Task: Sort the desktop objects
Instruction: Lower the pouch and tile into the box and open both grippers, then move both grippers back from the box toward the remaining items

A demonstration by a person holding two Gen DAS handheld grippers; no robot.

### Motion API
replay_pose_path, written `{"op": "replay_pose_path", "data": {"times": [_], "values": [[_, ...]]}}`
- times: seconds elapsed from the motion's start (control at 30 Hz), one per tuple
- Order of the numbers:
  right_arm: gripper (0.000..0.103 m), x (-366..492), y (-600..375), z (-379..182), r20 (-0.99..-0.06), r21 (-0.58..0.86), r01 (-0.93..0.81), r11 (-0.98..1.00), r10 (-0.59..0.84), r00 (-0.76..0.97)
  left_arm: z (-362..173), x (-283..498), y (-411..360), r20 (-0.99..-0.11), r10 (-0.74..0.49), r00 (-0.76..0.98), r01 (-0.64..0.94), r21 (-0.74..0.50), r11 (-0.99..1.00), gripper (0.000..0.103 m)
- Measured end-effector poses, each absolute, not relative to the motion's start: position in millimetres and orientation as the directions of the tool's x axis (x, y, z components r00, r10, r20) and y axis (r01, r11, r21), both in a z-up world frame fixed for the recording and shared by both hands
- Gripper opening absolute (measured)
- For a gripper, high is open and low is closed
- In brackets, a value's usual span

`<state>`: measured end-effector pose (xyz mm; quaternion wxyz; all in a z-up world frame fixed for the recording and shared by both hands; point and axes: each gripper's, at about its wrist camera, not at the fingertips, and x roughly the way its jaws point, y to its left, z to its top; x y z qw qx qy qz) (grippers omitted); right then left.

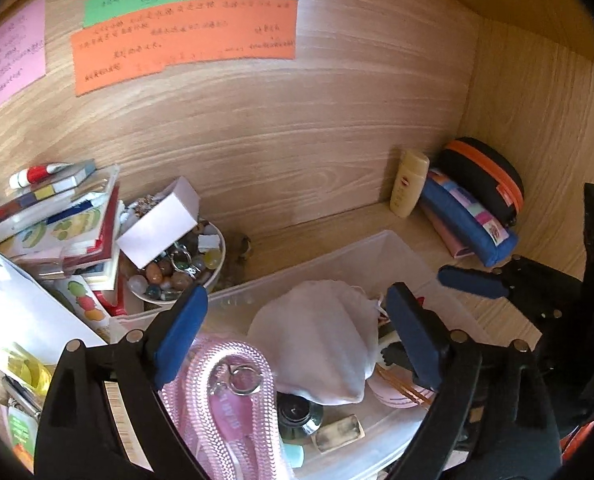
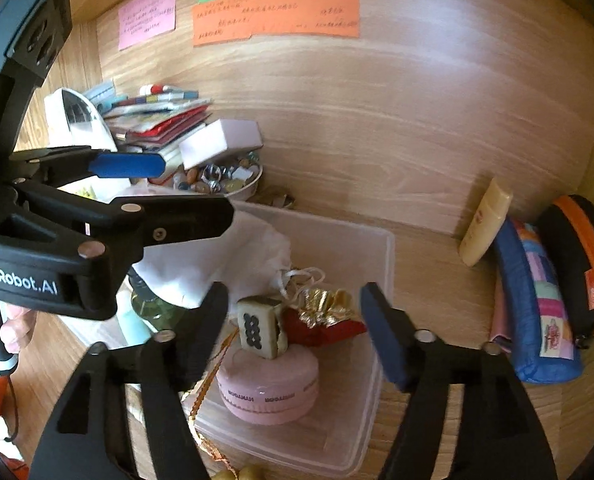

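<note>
The left gripper (image 1: 297,328) hangs over the clear plastic storage box (image 1: 381,248) at the lower centre of its own view, its blue-padded fingers (image 1: 181,320) spread wide and holding nothing. Between them lies a white cloth drawstring pouch (image 1: 317,344) inside the box, with a pink braided cord (image 1: 217,360) carrying a metal ring at the lower left.

Only the left wrist view shows this cord, and also a dark round bottle cap (image 1: 299,412) under the pouch.

The right gripper (image 2: 297,336) is also opened wide and empty, low in its view. Only the right wrist view shows what lies between its fingers: a cream mahjong tile with dark dots (image 2: 259,330) standing on a round pink tape-like case (image 2: 269,388), and just beside them a red packet with a gold foil bow (image 2: 325,316), all inside the box.

Both views show a white bowl of coloured stones (image 1: 177,276) behind the box, a cream lotion bottle (image 2: 483,224) leaning on the wooden back wall (image 2: 397,120), and a blue fabric pencil case (image 2: 537,312) at the right. Orange, green and pink paper notes (image 2: 277,12) are stuck on the wall at the top.
</note>
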<state>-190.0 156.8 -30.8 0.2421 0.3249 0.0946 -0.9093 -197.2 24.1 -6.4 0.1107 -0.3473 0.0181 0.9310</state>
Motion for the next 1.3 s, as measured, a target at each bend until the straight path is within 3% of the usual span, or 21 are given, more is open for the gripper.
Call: {"op": "replay_pose_path", "data": {"times": [0.27,0.83,1.3], "values": [[0.081,-185.5,162.9,-19.5,-0.613,-0.007,0.499,-0.867,-0.391,-0.687,9.1,-176.9,20.9,-0.596,0.166,-0.785,-0.204,-0.003,-0.979,0.095],[0.084,-135.6,177.2,8.4,-0.553,-0.026,0.495,-0.869,-0.4,-0.731,30.4,-105.1,13.8,-0.52,0.087,-0.85,-0.151,0.082,-0.985,0.098],[0.084,-93.3,196.9,-3.4,-0.572,0.025,0.462,-0.886,-0.392,-0.721,-0.8,-23.1,7.3,-0.532,0.018,-0.847,-0.099,0.123,-0.987,0.1]]}}
